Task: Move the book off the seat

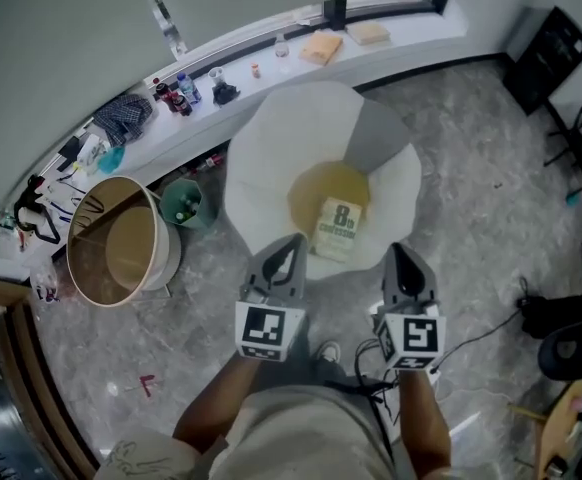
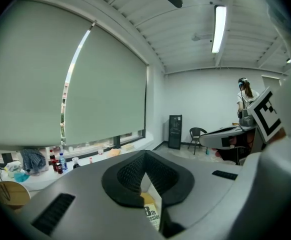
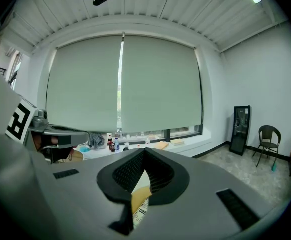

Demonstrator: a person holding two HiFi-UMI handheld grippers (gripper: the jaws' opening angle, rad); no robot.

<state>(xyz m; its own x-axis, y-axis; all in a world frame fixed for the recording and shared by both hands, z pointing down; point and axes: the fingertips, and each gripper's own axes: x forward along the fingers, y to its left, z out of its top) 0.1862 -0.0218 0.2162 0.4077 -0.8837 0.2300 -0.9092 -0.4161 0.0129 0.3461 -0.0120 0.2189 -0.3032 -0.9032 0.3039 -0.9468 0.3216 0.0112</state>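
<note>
I am holding both jaws clenched and empty, left gripper (image 1: pixel 291 243) and right gripper (image 1: pixel 403 254) hovering at the white chair's (image 1: pixel 291 128) front edge, open floor (image 1: pixel 471 198) lying to its right. The pale, dark-lettered book (image 1: pixel 337 230) is lying flat on the yellow seat (image 1: pixel 311 196).

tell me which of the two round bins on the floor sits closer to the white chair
The small green bin: it stands right beside the white chair, between it and the much larger tan bin.
</note>
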